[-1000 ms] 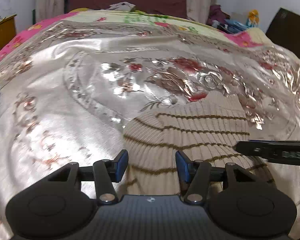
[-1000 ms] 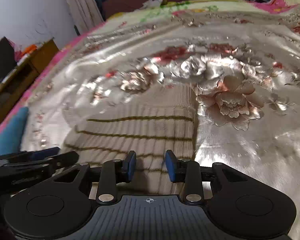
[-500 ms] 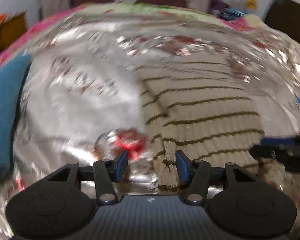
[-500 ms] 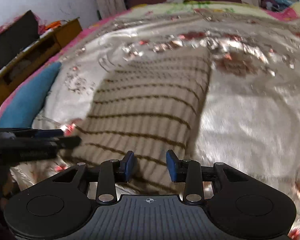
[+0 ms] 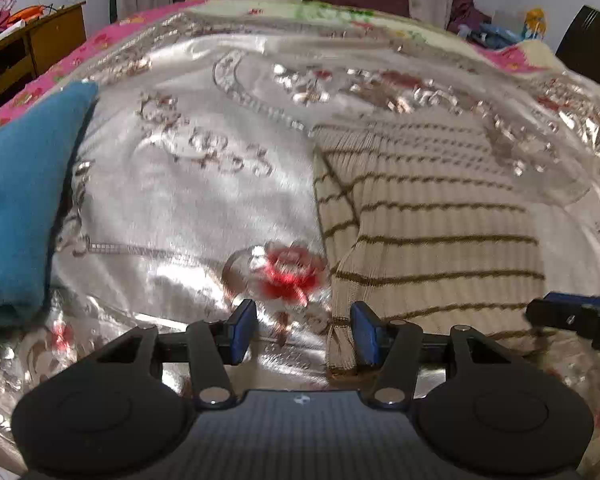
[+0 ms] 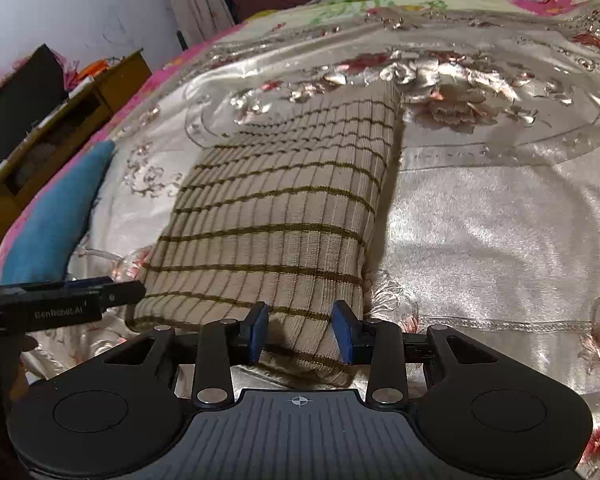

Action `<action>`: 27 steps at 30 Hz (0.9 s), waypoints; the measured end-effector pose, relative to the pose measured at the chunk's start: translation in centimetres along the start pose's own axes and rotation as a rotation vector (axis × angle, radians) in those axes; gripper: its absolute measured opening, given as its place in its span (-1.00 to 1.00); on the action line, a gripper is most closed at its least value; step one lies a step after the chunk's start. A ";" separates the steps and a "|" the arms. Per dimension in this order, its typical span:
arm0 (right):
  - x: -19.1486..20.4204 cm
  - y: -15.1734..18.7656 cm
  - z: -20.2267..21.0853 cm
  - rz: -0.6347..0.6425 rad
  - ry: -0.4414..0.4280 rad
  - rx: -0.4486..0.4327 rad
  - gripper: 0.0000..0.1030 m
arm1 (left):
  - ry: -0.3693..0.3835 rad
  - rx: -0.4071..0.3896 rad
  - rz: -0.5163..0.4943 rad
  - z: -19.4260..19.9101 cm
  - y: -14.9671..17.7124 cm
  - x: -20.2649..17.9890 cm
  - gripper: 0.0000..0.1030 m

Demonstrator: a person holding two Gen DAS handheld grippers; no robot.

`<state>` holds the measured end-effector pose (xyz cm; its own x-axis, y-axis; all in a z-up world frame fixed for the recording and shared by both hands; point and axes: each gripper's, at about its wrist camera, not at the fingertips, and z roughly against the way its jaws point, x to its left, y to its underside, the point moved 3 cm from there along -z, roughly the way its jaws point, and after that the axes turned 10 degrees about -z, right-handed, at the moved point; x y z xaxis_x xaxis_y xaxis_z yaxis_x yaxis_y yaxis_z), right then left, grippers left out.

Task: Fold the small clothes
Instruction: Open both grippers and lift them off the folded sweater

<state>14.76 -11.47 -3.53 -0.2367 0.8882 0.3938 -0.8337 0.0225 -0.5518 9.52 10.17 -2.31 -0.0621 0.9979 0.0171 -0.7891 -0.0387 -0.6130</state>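
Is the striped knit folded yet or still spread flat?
Partly folded: the striped knit is a narrow panel with one side flap doubled over, its stripes crossing diagonally.

My sweater [image 6: 276,216] is beige ribbed knit with thin olive-brown stripes. The bedspread [image 6: 480,232] under it is shiny silver-white satin with red and pink flowers. At ten o'clock lies a plain blue cushion [image 5: 16,200]. My pads [image 5: 242,330] are blue on black fingers.

The beige ribbed sweater [image 6: 276,216] with thin olive stripes lay folded into a neat rectangle, flat on the shiny floral bedspread [image 6: 480,232].
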 end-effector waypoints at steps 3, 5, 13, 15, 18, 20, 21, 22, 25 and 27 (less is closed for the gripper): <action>0.3 0.2 0.6 0.001 -0.006 -0.015 -0.29 | -0.004 -0.047 -0.010 1.0 -1.0 -0.3 0.11; 0.5 0.4 0.8 0.002 -0.014 -0.021 -0.26 | -0.005 -0.068 -0.020 0.8 -2.2 -0.6 0.11; 0.0 0.7 1.0 -0.014 -0.004 -0.024 -0.23 | -0.018 -0.004 -0.028 -4.3 -4.5 -0.7 0.10; -0.7 0.7 0.7 -0.033 0.002 -0.014 -0.23 | -0.078 0.020 -0.044 -4.8 -3.9 -0.2 0.08; -1.4 0.9 0.3 -0.070 -0.005 -0.004 -0.23 | -0.122 0.056 -0.008 -5.1 -2.9 1.4 -0.05; -1.4 1.0 0.5 -0.079 -0.011 -0.010 -0.23 | -0.097 0.028 0.032 -3.8 -2.9 1.8 -0.05; -1.4 1.0 0.6 -0.084 -0.017 -0.013 -0.23 | -0.085 0.009 0.043 -3.1 -2.9 1.8 -0.05; -1.3 1.1 0.8 -0.085 -0.024 -0.017 -0.23 | -0.076 -0.008 0.047 -2.3 -2.9 1.7 -0.05; -1.2 1.2 1.5 -0.081 -0.028 -0.031 -0.23 | -0.039 -0.043 0.028 -0.1 -2.8 0.4 -0.03; -1.1 1.4 2.1 -0.085 -0.035 -0.039 -0.23 | -0.026 -0.044 0.002 0.9 -2.2 -0.7 -0.02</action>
<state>12.79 -13.35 -3.23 -0.1836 0.8658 0.4655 -0.8314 0.1159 -0.5434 10.74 9.52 -0.29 -0.0798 0.9962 0.0358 -0.7611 -0.0378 -0.6475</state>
